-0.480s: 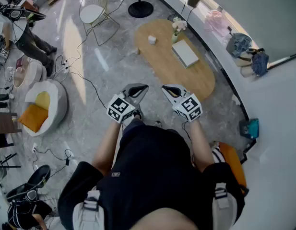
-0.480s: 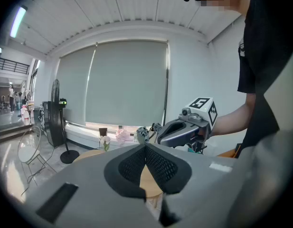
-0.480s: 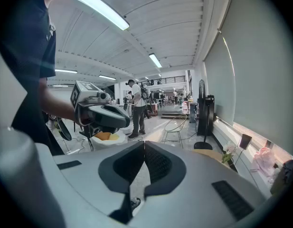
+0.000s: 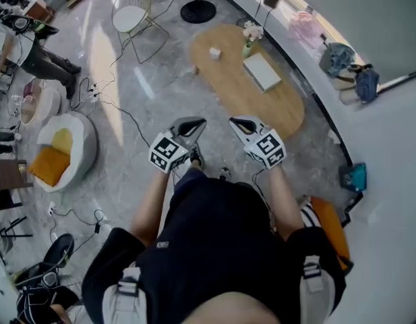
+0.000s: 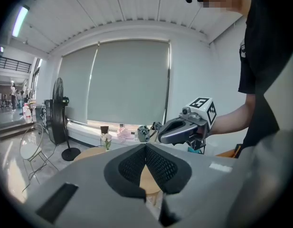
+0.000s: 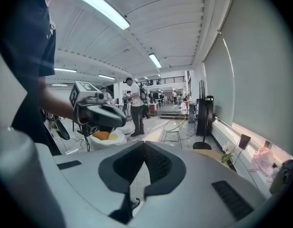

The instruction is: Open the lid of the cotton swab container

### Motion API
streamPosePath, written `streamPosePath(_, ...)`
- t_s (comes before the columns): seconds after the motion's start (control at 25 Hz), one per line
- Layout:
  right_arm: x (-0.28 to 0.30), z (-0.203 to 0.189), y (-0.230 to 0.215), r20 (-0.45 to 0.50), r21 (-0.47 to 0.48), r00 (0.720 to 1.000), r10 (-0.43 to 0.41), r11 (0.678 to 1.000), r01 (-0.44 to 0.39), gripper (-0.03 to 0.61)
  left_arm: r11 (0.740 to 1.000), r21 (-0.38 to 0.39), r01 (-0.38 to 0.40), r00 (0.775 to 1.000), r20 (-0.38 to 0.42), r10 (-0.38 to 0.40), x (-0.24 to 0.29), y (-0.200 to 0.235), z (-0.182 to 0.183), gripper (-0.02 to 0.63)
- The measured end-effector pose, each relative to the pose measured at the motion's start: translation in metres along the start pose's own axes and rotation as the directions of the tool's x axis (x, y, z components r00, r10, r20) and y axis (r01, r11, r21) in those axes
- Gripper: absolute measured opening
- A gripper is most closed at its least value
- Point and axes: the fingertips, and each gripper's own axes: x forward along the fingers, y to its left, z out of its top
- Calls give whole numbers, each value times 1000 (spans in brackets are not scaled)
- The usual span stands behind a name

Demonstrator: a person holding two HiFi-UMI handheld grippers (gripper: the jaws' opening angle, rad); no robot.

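swab box (image 4: 214, 53) on tbl (image 4: 282, 110), axis unclear

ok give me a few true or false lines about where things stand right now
1. The left gripper and right gripper both have their jaws together. True.
2. A small white container sits on the wooden table. True.
3. The right gripper holds that container. False: it is empty, and the container sits on the table.
4. The wire chair stands on the table. False: it stands on the floor beside it.
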Motion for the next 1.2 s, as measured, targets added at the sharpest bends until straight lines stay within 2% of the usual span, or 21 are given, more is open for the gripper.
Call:
streamPosePath(0.4, 11, 2, 16, -16, -18, 999, 43, 999, -43, -6, 1000, -21, -15, 1000, 19, 15, -15, 12, -7, 0)
streamPosePath(0.68, 26, 4, 16, -50, -11, 998, 27, 1000, -28, -6, 1000, -22, -2, 1000, 19, 2, -15, 27, -8, 0)
streamPosePath(1.2, 56, 11, -14, -91, -16, 996, -10, 1000, 9, -6, 1000, -27, 14, 999, 31, -13, -4, 76, 6, 0)
